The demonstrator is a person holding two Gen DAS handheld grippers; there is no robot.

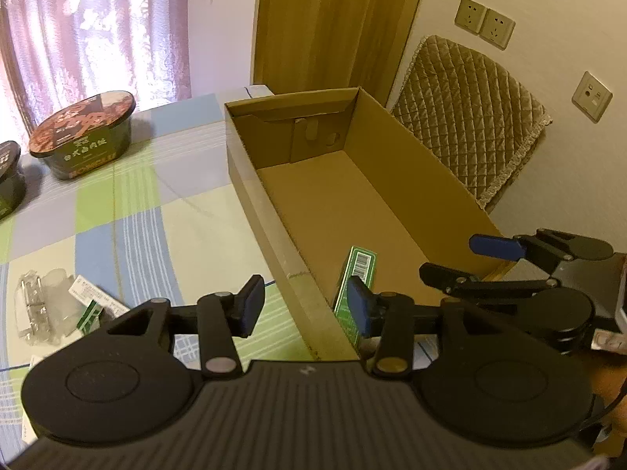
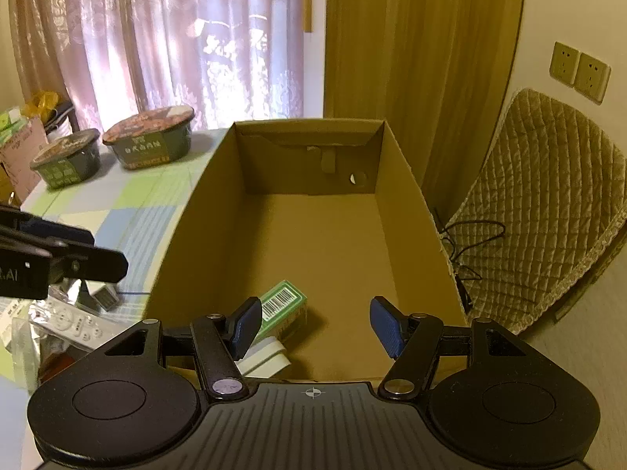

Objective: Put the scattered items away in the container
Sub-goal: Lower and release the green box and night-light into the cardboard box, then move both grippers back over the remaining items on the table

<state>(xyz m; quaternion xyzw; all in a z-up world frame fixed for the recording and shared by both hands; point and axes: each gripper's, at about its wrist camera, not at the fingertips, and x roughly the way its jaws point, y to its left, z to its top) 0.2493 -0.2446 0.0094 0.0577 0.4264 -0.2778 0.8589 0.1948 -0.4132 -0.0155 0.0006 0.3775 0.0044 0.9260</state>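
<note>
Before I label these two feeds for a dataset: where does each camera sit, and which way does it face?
Left wrist: on the left gripper, open over the cardboard box near-left wall, facing the curtain; the right gripper shows at right.
Right wrist: on the right gripper, open over the box's near end, looking along it; the left gripper enters at left.
Shared: the box, the green carton inside, two noodle bowls, the quilted chair.
</note>
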